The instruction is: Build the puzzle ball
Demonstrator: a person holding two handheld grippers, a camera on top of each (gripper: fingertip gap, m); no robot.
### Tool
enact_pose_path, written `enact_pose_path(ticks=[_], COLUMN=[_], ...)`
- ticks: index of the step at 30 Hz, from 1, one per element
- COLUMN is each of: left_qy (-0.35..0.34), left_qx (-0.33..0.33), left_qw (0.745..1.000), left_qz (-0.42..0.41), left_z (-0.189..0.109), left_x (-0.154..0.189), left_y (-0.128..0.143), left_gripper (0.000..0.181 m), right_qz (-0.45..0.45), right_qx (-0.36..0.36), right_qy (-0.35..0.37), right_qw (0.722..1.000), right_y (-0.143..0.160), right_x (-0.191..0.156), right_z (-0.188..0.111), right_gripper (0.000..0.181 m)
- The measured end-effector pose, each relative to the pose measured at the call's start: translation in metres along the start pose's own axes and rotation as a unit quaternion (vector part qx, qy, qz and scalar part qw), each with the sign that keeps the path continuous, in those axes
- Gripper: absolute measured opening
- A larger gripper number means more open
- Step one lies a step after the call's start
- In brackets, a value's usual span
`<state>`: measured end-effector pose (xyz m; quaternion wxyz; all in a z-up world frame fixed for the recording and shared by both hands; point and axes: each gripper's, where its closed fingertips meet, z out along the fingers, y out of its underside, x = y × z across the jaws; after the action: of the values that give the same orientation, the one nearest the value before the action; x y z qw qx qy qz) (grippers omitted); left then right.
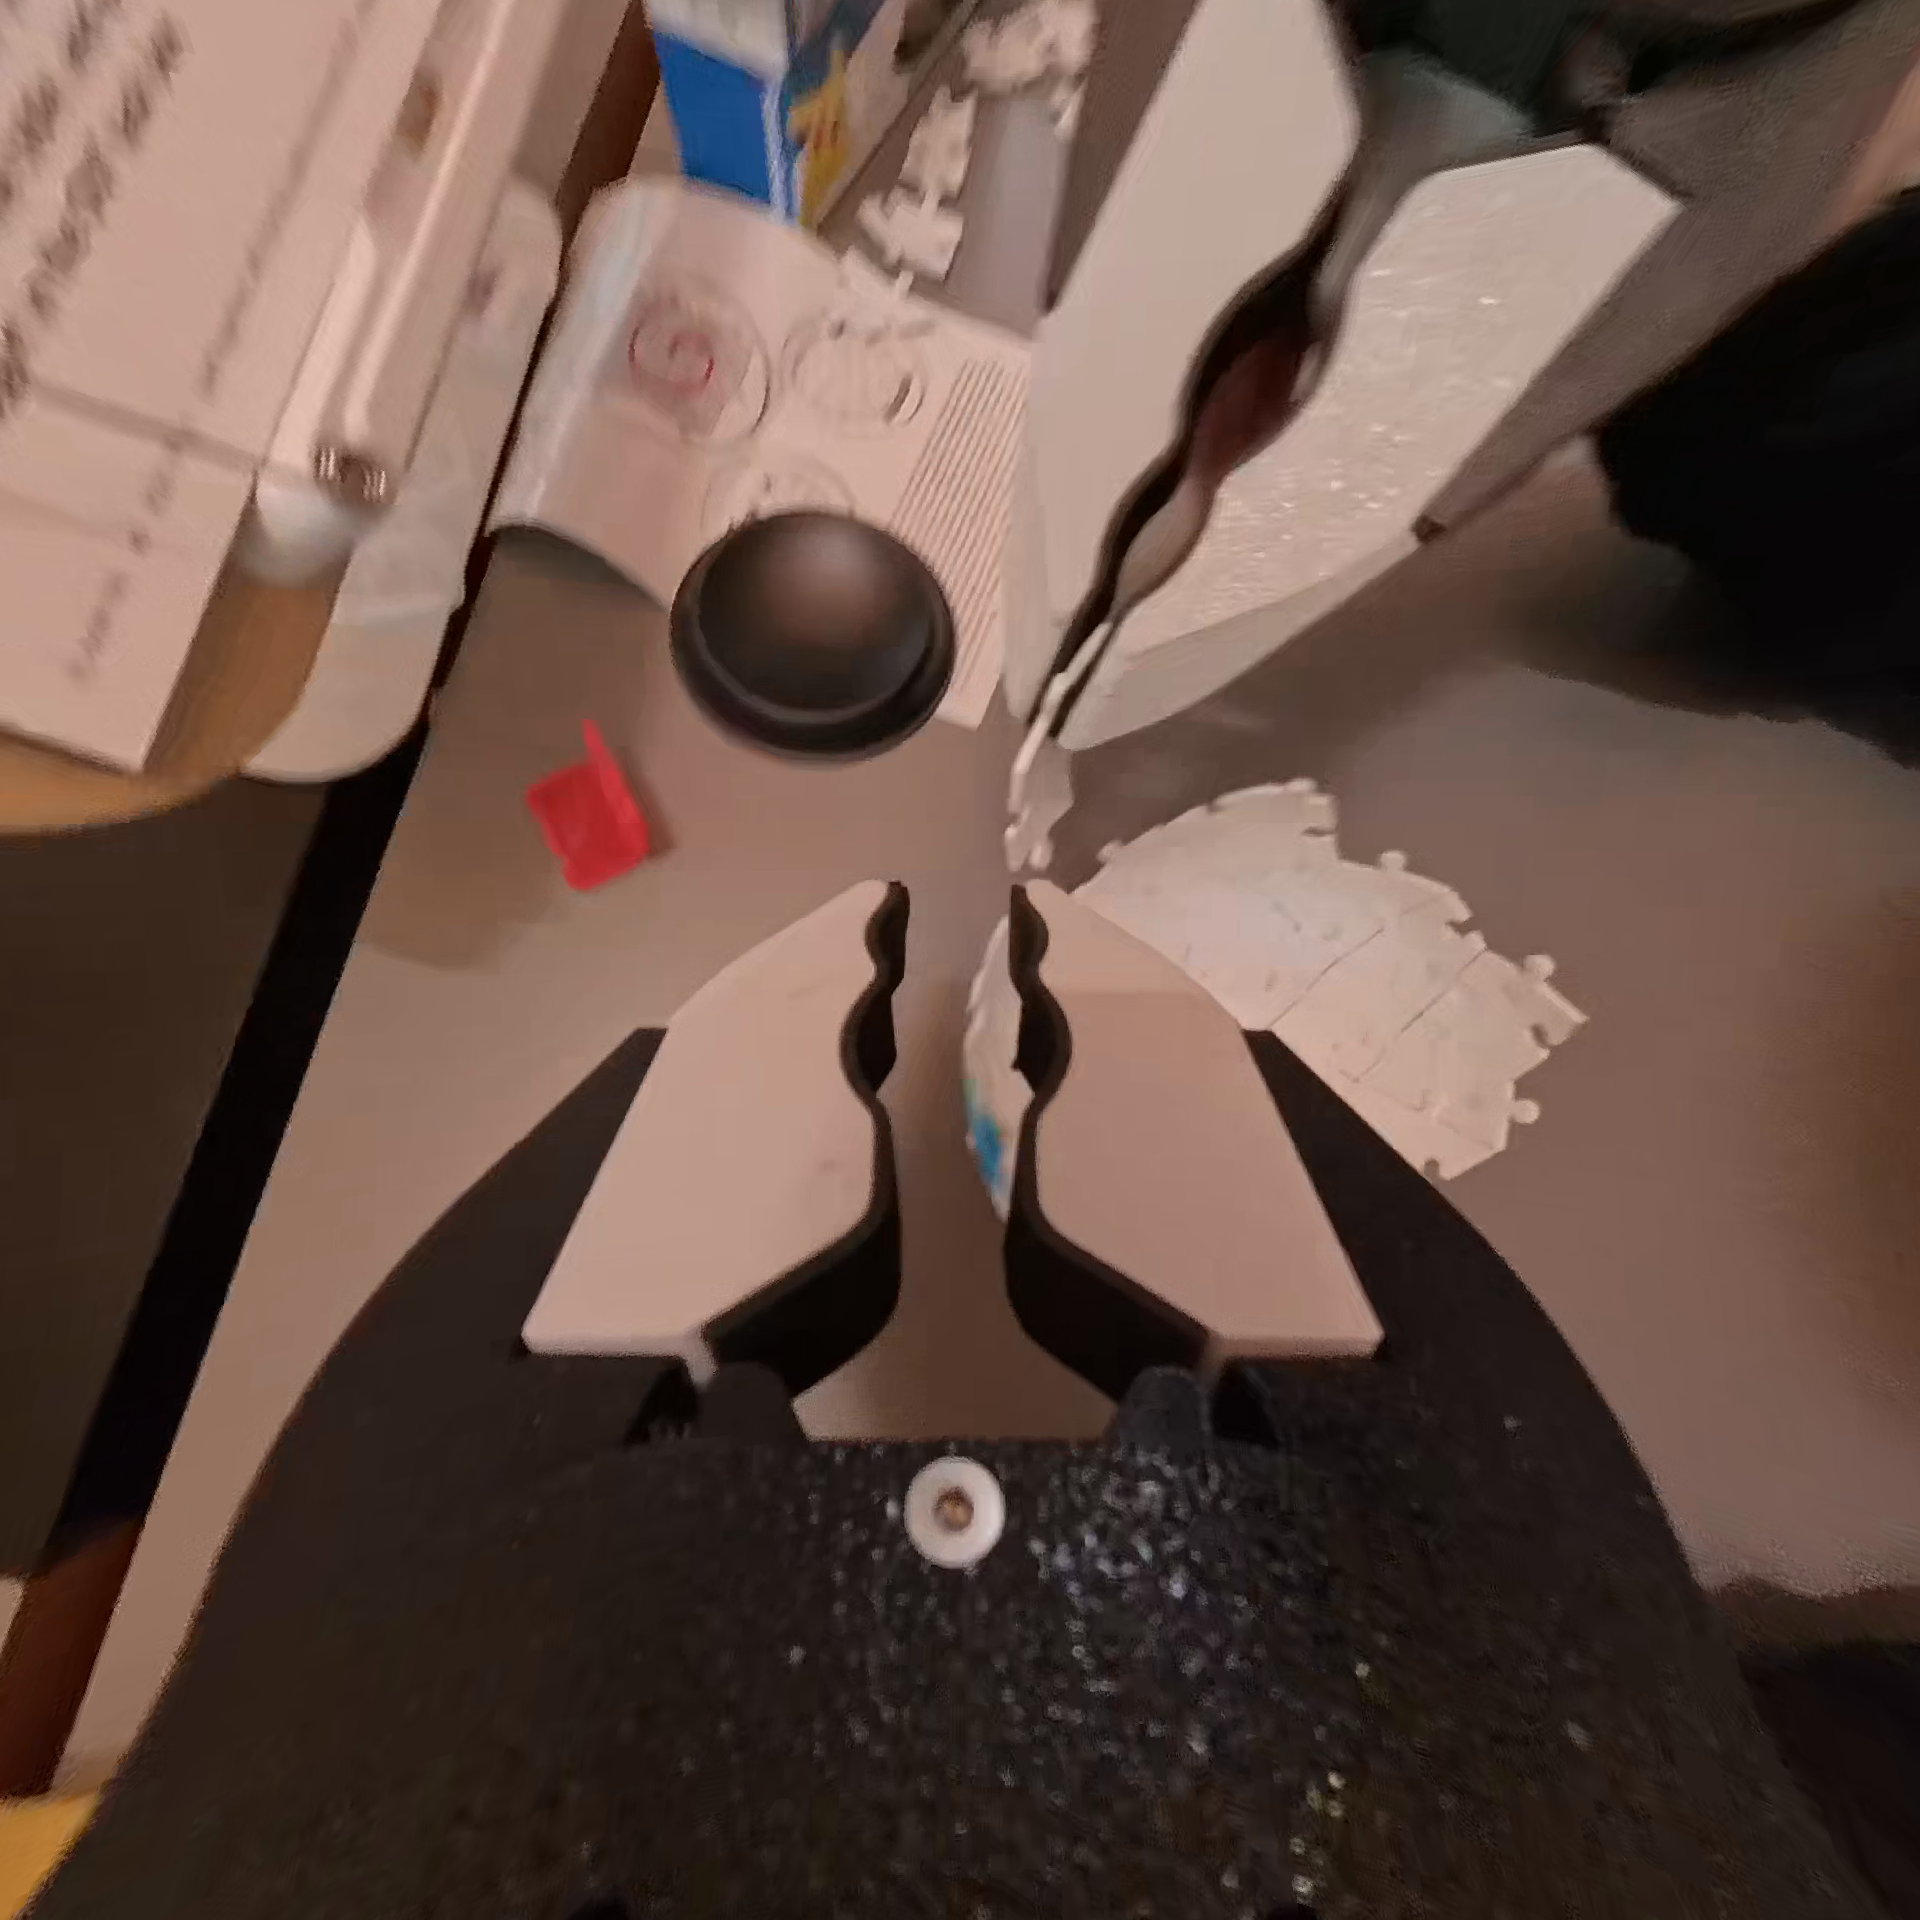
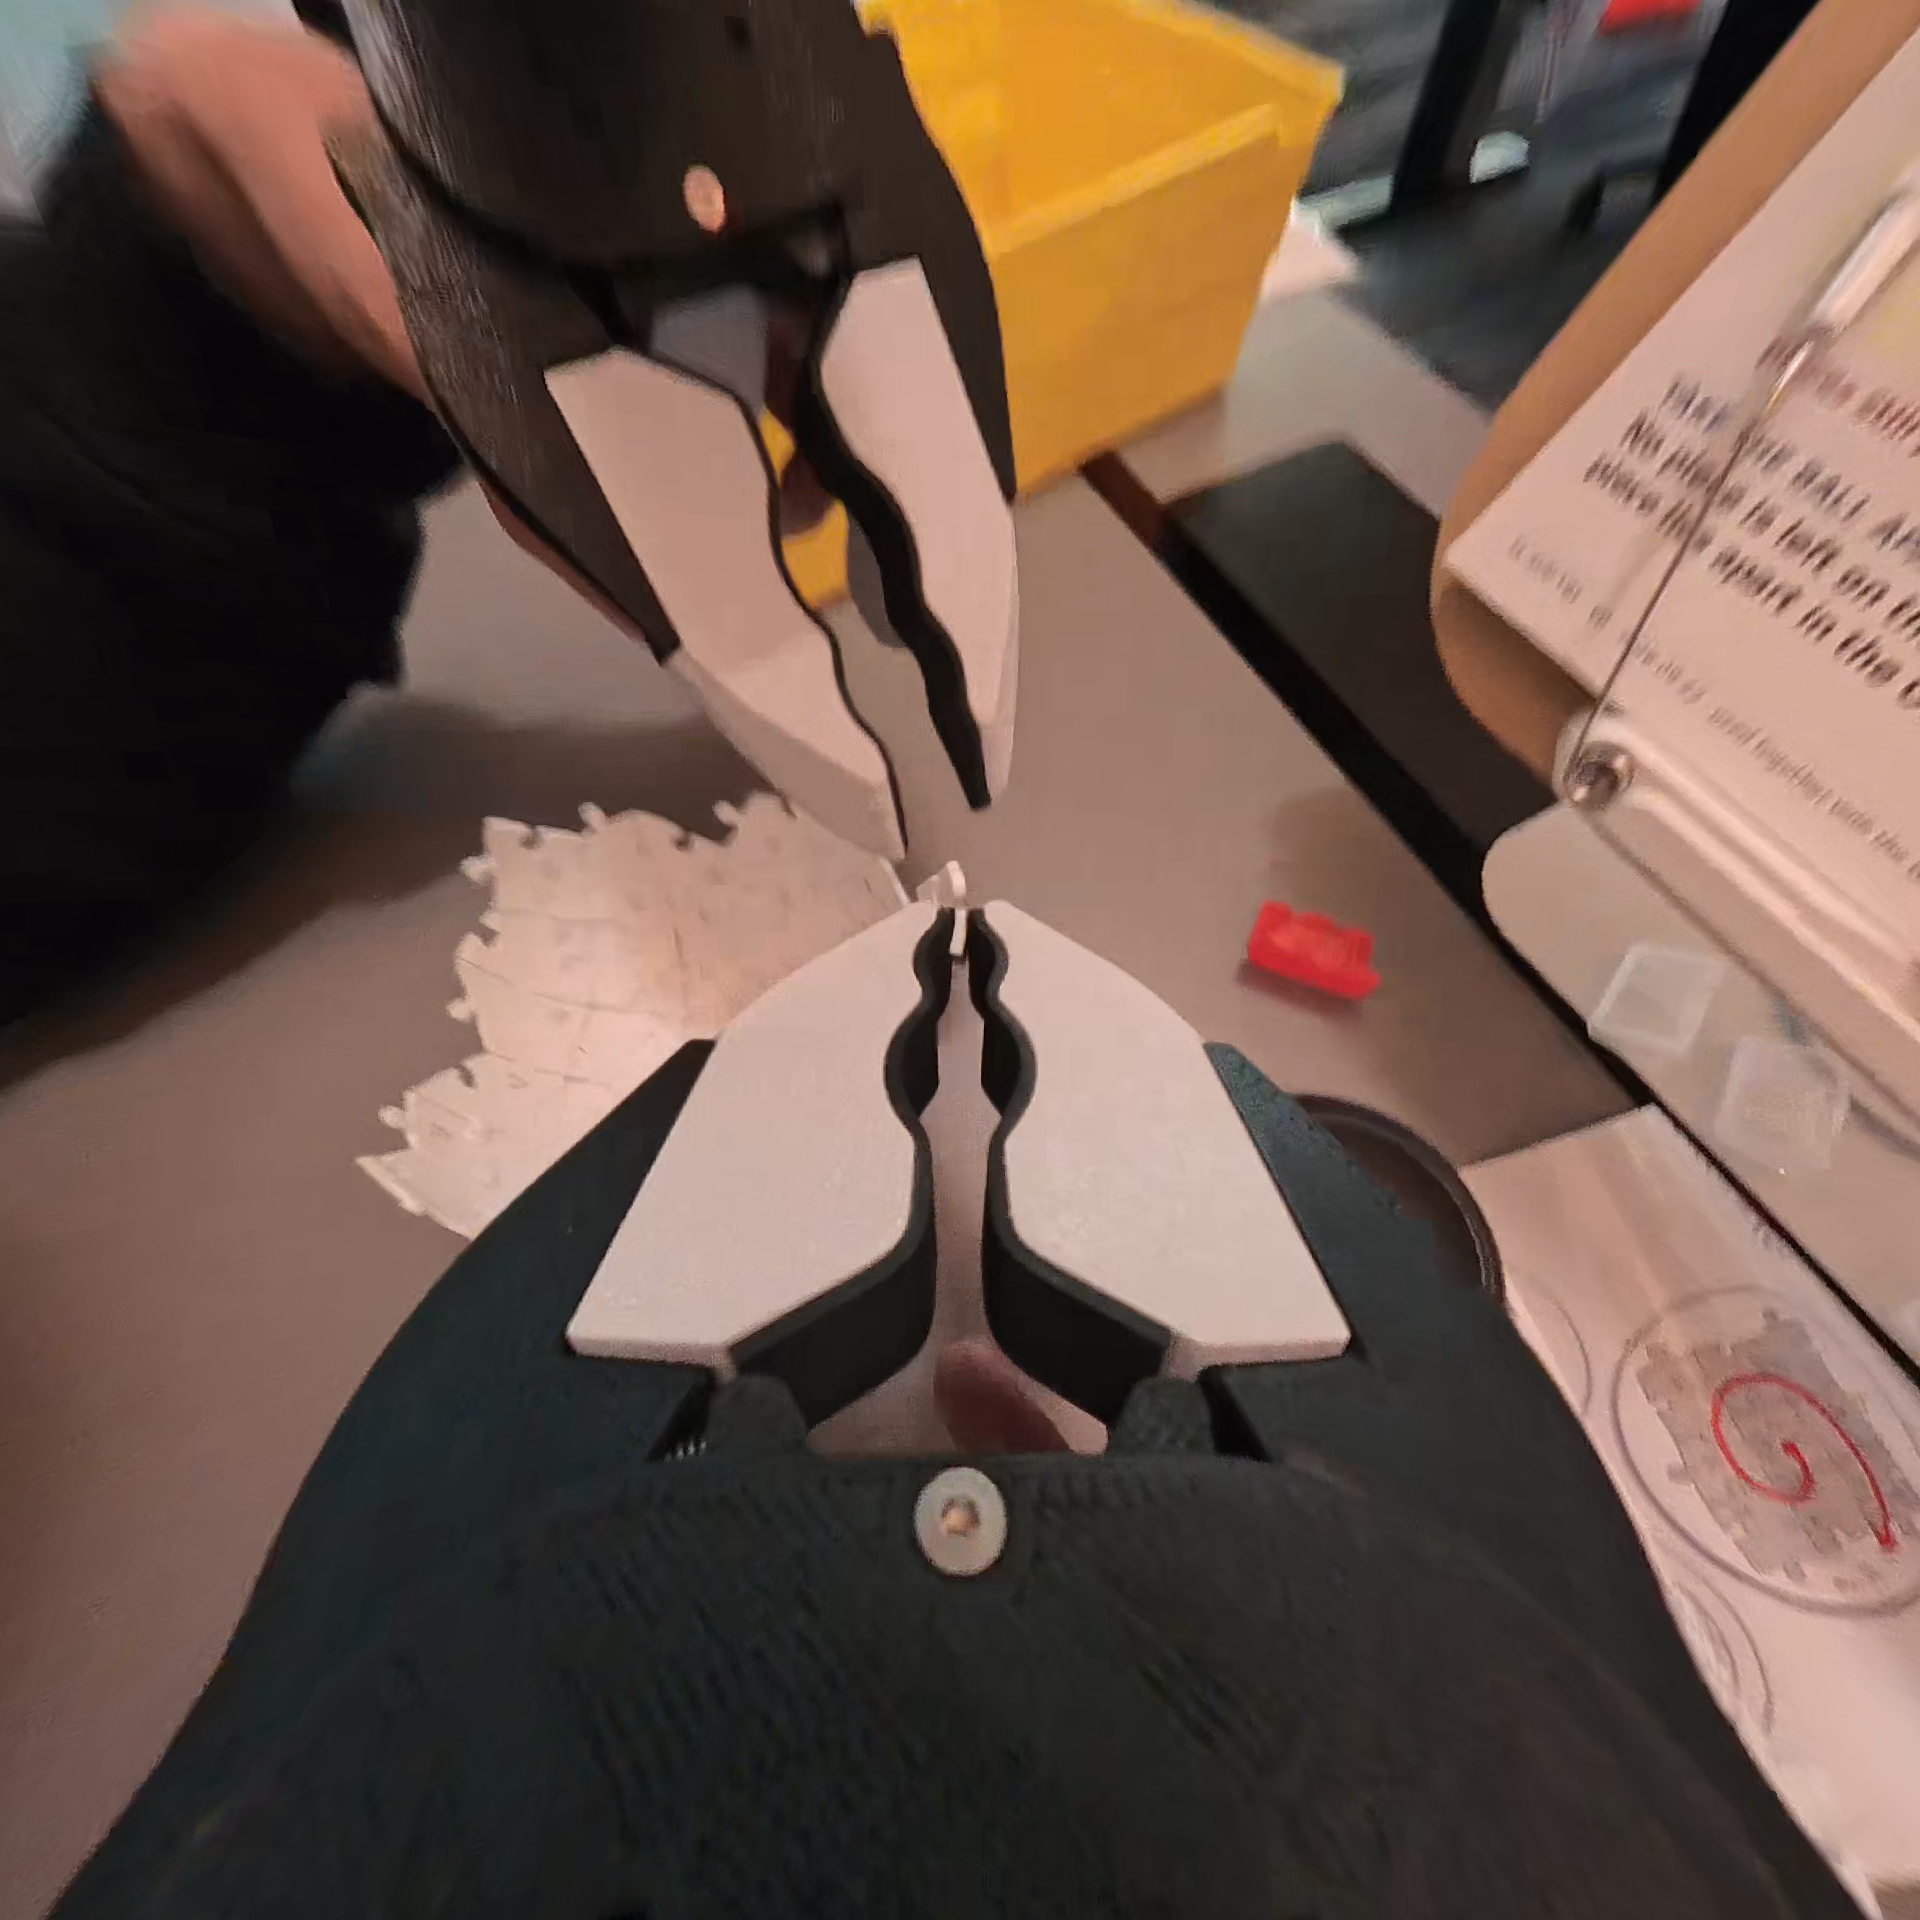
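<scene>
A curved, part-built section of white puzzle pieces [image 1: 1299,987] lies on the grey table; it also shows in the right wrist view [image 2: 644,977]. My right gripper [image 2: 961,920] is shut on a small white puzzle piece [image 2: 951,891] held at its tips. In the left wrist view the right gripper [image 1: 1049,717] comes in from the upper right, and the piece [image 1: 1034,810] hangs just above the section's near edge. My left gripper [image 1: 961,899] is open a little and empty, with its right finger beside the section. Seen from the right wrist view, the left gripper [image 2: 935,821] hovers just above the held piece.
A black dome stand [image 1: 810,644] sits beyond my left gripper. A small red block [image 1: 597,810] lies to its left, also in the right wrist view [image 2: 1314,966]. A white sheet with circles [image 1: 779,384], a box of loose pieces [image 1: 935,208], a yellow bin [image 2: 1122,260] and a framed paper [image 2: 1714,520] ring the work area. The grippers are tip to tip, or close to it. The small red block [image 1: 597,810] sits 12 centimeters or so from the ends of my left fingers. Look for it in the right wrist view [image 2: 1305,944] too.
</scene>
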<state>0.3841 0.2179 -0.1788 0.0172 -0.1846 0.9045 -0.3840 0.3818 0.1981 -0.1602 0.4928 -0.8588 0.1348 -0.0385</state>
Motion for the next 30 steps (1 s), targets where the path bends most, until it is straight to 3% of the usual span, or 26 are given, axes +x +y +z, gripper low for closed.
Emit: enact_pose_path(ticks=[1, 6, 9, 13, 16, 18, 22, 25, 30], left_qy=[0.006, 0.044, 0.053, 0.069, 0.060, 0.058, 0.060, 0.060, 0.057], left_qx=[0.015, 0.047, 0.047, 0.031, 0.019, 0.022, 0.033, 0.040, 0.043], left_qw=[1.000, 0.996, 0.994, 0.994, 0.995, 0.994, 0.993, 0.992, 0.994], left_qz=[0.014, 0.063, 0.083, 0.073, 0.082, 0.085, 0.094, 0.099, 0.083], left_z=[-0.002, -0.002, 0.000, 0.006, 0.008, 0.007, 0.003, 0.001, -0.002], left_x=[0.006, 0.028, 0.031, 0.030, 0.027, 0.027, 0.028, 0.029, 0.028], left_y=[-0.007, -0.022, -0.021, -0.013, -0.009, -0.009, -0.011, -0.013, -0.015], left_gripper=[0.018, 0.015, 0.003, 0.002, 0.002, 0.002, 0.002, 0.002, 0.003], right_qz=[0.000, 0.017, -0.012, -0.070, -0.090, -0.092, -0.112, -0.116, -0.123], right_qx=[0.028, 0.085, 0.066, 0.032, 0.010, 0.009, 0.001, -0.010, -0.022], right_qy=[-0.016, -0.072, -0.073, -0.074, -0.075, -0.081, -0.103, -0.098, -0.107], right_qw=[0.999, 0.994, 0.995, 0.994, 0.993, 0.992, 0.988, 0.988, 0.986], right_y=[-0.008, -0.023, -0.017, -0.007, -0.001, -0.001, -0.005, -0.010, -0.014], right_x=[-0.003, -0.015, -0.018, -0.021, -0.021, -0.019, -0.022, -0.018, -0.019], right_z=[-0.005, -0.017, -0.014, -0.009, -0.007, -0.005, -0.006, -0.005, -0.004], right_gripper=[0.003, 0.003, 0.003, 0.006, 0.018, 0.007, 0.007, 0.021, 0.003])
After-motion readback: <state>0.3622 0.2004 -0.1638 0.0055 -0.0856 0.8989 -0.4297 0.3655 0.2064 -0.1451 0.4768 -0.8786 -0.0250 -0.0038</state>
